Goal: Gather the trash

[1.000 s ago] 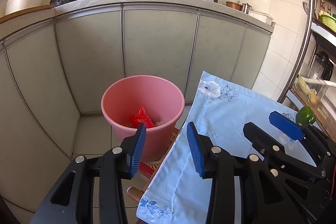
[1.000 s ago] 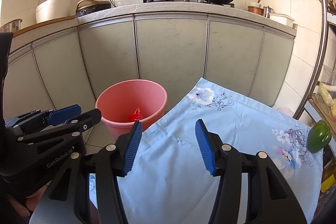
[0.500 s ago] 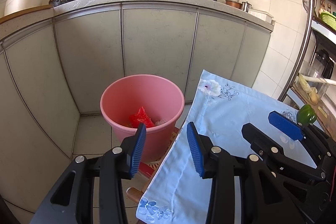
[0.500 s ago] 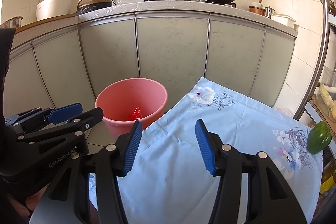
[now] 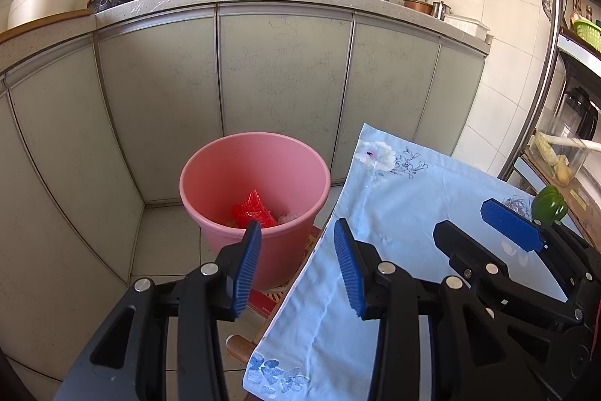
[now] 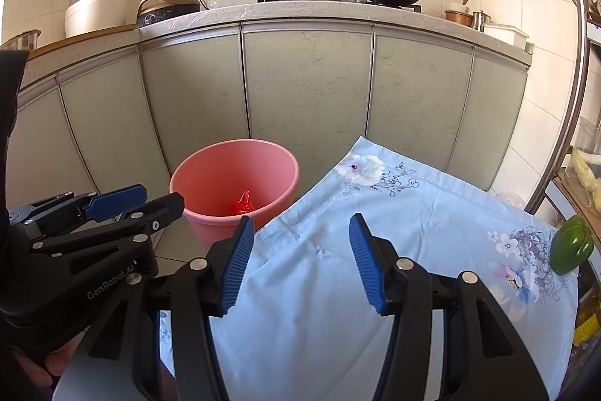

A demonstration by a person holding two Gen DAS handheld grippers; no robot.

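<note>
Left gripper [image 5: 296,265] gaped wide, held nothing. Right gripper [image 6: 298,260] likewise wide, held nothing. Pink bucket [image 5: 210,213] on floor at 12 o'clock of left gripper, nearer that hand; red wrapper [image 5: 252,211] lay inside. Blue-clothed bench [image 6: 375,232] showed no trash; green pepper [image 6: 571,245] at 3 o'clock.

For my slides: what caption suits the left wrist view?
Open left tongs hover before pink bucket holding red wrapper, beside blue tablecloth.
</note>
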